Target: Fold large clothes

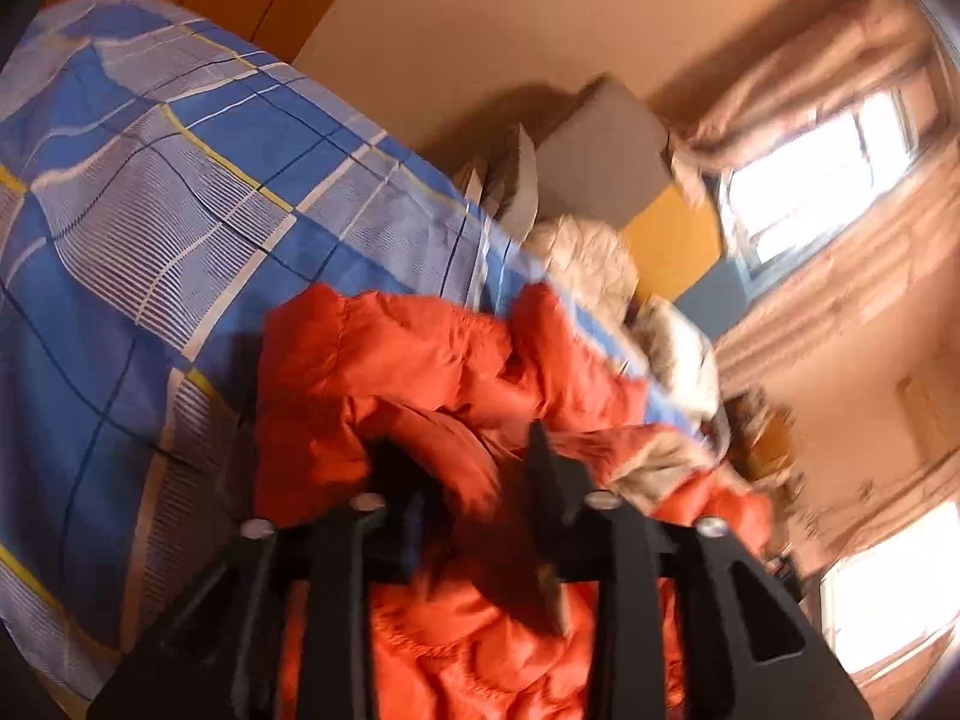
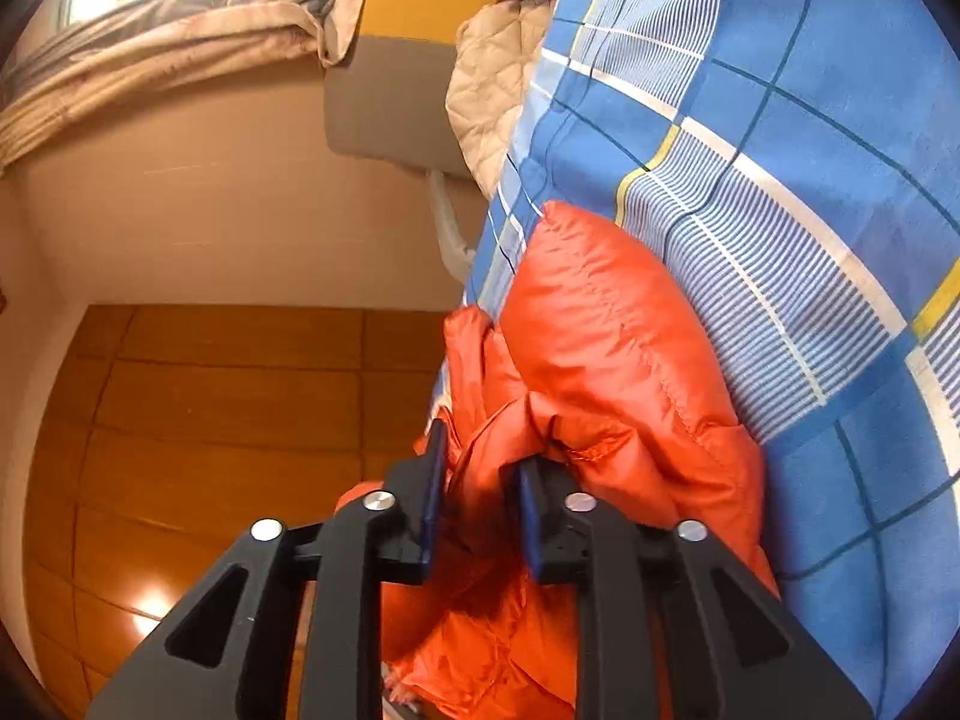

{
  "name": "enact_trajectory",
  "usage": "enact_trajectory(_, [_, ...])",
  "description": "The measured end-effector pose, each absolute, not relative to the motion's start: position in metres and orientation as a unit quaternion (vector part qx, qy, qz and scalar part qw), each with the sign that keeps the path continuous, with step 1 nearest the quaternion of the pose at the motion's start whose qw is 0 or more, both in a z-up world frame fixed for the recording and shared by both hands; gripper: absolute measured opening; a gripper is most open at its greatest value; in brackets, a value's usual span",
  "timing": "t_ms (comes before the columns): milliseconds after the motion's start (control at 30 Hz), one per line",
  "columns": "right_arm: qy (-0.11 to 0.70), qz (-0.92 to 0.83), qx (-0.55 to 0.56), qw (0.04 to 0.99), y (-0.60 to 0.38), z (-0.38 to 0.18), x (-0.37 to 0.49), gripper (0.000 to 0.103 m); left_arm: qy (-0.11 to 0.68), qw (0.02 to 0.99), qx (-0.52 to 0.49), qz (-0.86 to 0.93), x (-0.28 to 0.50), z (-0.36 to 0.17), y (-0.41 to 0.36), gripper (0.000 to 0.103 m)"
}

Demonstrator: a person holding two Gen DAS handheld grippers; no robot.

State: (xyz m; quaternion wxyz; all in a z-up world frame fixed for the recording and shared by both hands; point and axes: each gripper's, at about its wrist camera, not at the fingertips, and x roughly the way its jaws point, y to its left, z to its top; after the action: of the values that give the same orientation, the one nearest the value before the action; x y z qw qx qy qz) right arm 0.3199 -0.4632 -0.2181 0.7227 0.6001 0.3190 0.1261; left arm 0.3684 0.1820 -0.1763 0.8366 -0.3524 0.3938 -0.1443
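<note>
You have a bed under a blue plaid sheet point(image 1: 150, 192) with white and yellow stripes. On it, near you, lies the puffy orange jacket point(image 2: 612, 360); farther along its edge sits a beige quilted garment point(image 1: 591, 261).

The bed point(image 1: 150, 192) carries a blue checked sheet with white and yellow stripes. A cream quilt point(image 2: 486, 90) lies bunched at its far edge. The wall point(image 2: 210, 210) is plain beige. The floor point(image 2: 210, 420) is orange-brown wood planks with a bright glare patch near the bottom left in the right wrist view. Windows point(image 1: 804, 192) admit strong daylight; beige curtains point(image 1: 798, 78) hang gathered beside them. A grey box point(image 1: 606, 156) stands against the wall beyond the bed. An orange-yellow panel point(image 1: 672, 240) sits beside the box.
</note>
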Motion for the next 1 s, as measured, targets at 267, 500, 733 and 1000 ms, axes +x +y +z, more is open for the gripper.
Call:
enact_trajectory(267, [0.276, 0.096, 0.537, 0.792, -0.47, -0.184, 0.301, 0.052, 0.312, 0.862, -0.392, -0.078, 0.348, -0.16, 0.212, 0.08])
enact_trajectory(500, [0.339, 0.057, 0.281, 0.896, -0.413, -0.137, 0.306, 0.052, 0.319, 0.904, -0.276, -0.071, 0.327, -0.13, 0.177, 0.08])
enact_trajectory(733, [0.38, 0.025, 0.099, 0.919, -0.353, -0.135, 0.325, 0.052, 0.374, 0.912, -0.098, -0.138, 0.32, -0.131, 0.077, 0.083])
enact_trajectory(1000, [0.411, -0.025, 0.012, 0.911, -0.337, -0.165, 0.346, 0.037, 0.433, 0.894, -0.024, -0.111, 0.344, -0.168, 0.042, 0.05])
